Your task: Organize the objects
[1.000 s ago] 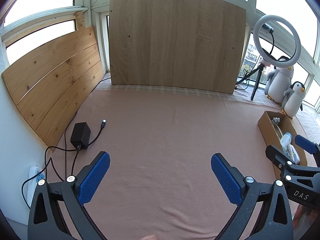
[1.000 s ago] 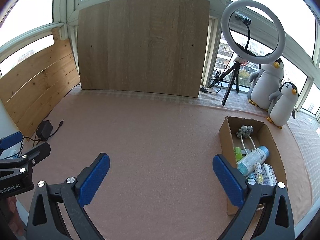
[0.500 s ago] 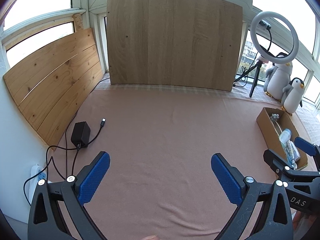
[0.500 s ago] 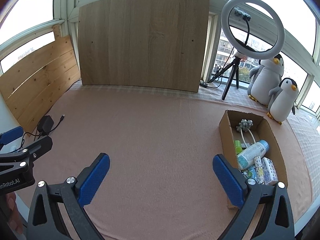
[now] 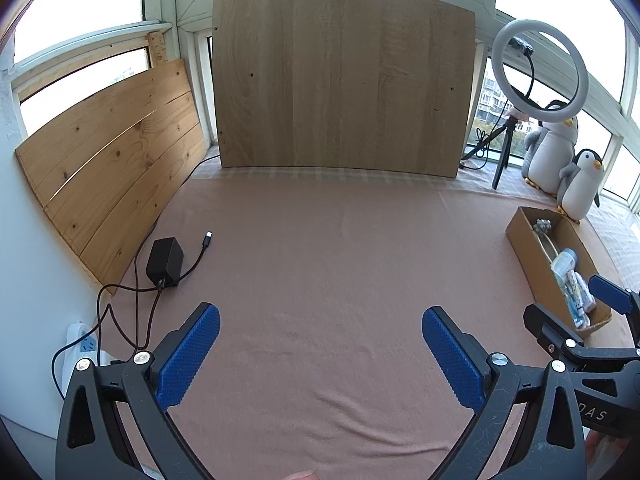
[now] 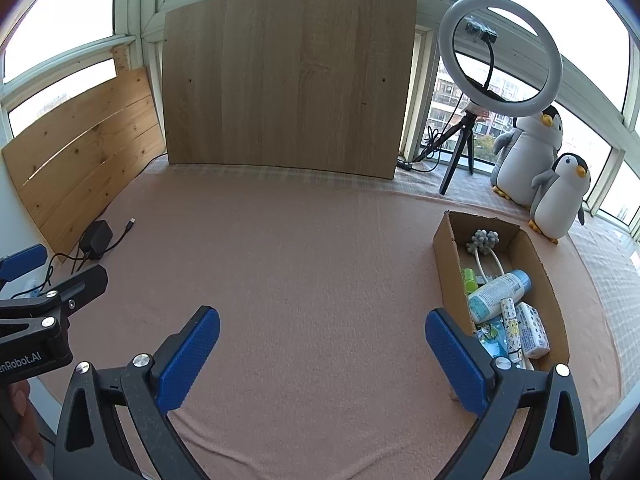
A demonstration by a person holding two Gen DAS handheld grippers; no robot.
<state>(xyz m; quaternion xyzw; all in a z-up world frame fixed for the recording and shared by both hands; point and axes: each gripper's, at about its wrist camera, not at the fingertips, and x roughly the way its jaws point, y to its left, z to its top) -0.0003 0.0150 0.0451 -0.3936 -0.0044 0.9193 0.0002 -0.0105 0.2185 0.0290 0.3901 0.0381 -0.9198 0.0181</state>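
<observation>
A cardboard box [image 6: 450,256] [image 5: 532,256] lies on the pink cloth at the right. Inside it are a white bottle with a blue cap [image 6: 498,290], a grey knobbed massager [image 6: 485,241], a green item [image 6: 467,278] and several small patterned packets [image 6: 530,330]. My right gripper [image 6: 322,354] hovers open over bare cloth just left of the box, nothing between its blue pads. My left gripper [image 5: 320,354] is open too, over the cloth further left. Each gripper shows at the edge of the other's view.
A black power adapter [image 5: 165,257] with its cable lies at the left near a white power strip [image 5: 82,340]. Wooden boards [image 5: 344,80] stand at the back and left. A ring light [image 6: 500,52] on a tripod and two plush penguins [image 6: 560,196] stand at the back right.
Both grippers have drawn back and risen a little, so the box and the back boards look smaller and further off. Both stay open and empty.
</observation>
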